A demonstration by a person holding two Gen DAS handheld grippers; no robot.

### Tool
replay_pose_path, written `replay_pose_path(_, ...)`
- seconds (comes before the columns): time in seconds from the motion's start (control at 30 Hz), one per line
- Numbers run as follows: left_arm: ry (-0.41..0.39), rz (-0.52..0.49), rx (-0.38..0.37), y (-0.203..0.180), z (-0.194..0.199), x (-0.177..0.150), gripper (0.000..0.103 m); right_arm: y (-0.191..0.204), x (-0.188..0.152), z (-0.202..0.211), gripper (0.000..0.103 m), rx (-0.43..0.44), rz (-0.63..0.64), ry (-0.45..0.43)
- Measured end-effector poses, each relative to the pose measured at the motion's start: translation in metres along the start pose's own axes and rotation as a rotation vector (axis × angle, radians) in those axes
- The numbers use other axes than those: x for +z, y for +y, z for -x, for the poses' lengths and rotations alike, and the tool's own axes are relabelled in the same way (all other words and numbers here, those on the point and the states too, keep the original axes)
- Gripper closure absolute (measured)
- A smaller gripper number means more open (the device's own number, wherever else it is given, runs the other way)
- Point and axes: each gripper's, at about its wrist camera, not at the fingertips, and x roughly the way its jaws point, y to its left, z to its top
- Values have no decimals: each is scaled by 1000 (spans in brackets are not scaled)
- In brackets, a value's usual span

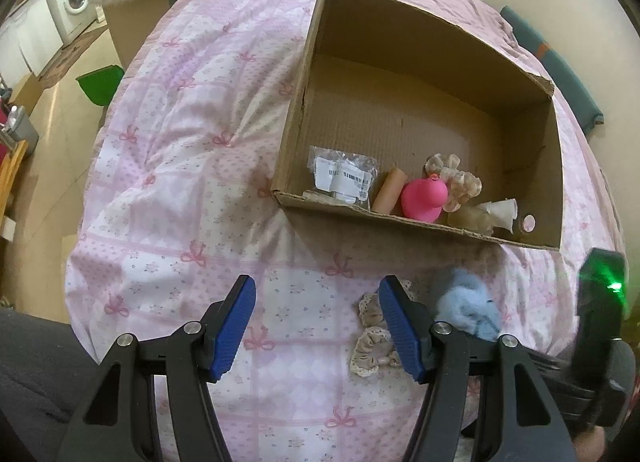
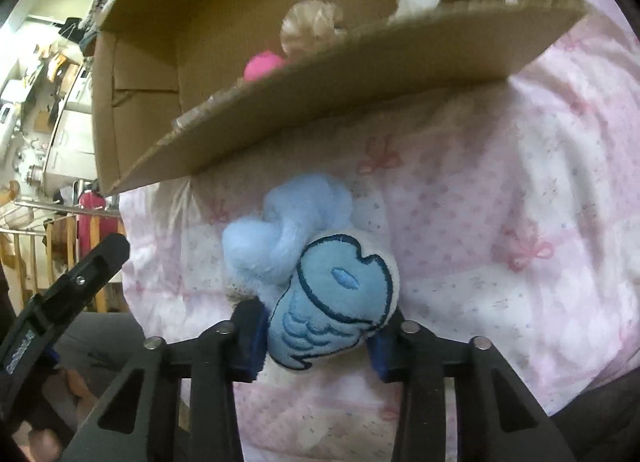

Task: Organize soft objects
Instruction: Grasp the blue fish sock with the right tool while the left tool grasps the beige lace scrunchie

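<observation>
From the left wrist camera we see our left gripper (image 1: pixel 318 326) with its blue-padded jaws spread wide and nothing between them, hovering over the pink bow-printed quilt (image 1: pixel 180 149). At one o'clock from it sits the open brown cardboard box (image 1: pixel 420 109), and along its near wall lie a clear plastic packet with a white barcode label (image 1: pixel 342 177), a tan cylinder (image 1: pixel 388 189), a bright pink rounded rubber toy (image 1: pixel 424 197), a beige ruffled fabric scrunchie (image 1: pixel 456 177), a crumpled cream cloth piece (image 1: pixel 496 213) and, at the box's right corner, a small round pink-faced object (image 1: pixel 528 223). On the quilt just beside the right jaw lies a second beige lace-edged scrunchie (image 1: pixel 370 336), partly hidden by the pad, and at three o'clock a light blue fluffy plush toy (image 1: pixel 470 310). From the right wrist camera we see our right gripper (image 2: pixel 318 338) closed on that blue plush toy (image 2: pixel 332 302), its embroidered fish-shaped part squeezed between the pads while its fluffy part points to eleven o'clock. The box (image 2: pixel 360 73) looms at twelve o'clock, with the pink toy (image 2: pixel 262 63) and the beige scrunchie (image 2: pixel 312 23) showing above its near wall.
</observation>
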Motion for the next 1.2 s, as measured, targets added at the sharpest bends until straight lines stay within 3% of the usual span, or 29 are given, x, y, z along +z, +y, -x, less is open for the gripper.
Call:
replay_pose_path(0.23, 34, -12, -21, -5, -7, -4, 42, 15, 6, 44, 63, -20, 102, -47)
replay_pose_path(0.37, 77, -45, -43, -15, -18, -10, 35, 14, 7, 66, 63, -56, 149, -95)
replay_pose_path(0.63, 159, -154, -57, -48, -55, -24, 29, -17, 2, 75, 63, -38, 66, -152)
replay_pose_path(0.8, 217, -209, -22, -63, -82, -32, 30, -24, 4, 73, 63, -35, 43, -152)
replay_pose_path(1.03, 203, -275, 32, -71, -89, -40, 30, -21, 2, 70, 62, -33, 61, -140)
replay_pose_path(1.1, 198, -287, 43, -72, -89, -45, 35, -19, 2, 66, 62, -39, 69, -131)
replay_pose_path(1.2, 194, -295, 73, -64, -85, -47, 58, -15, 3, 63, 62, -42, 80, -125)
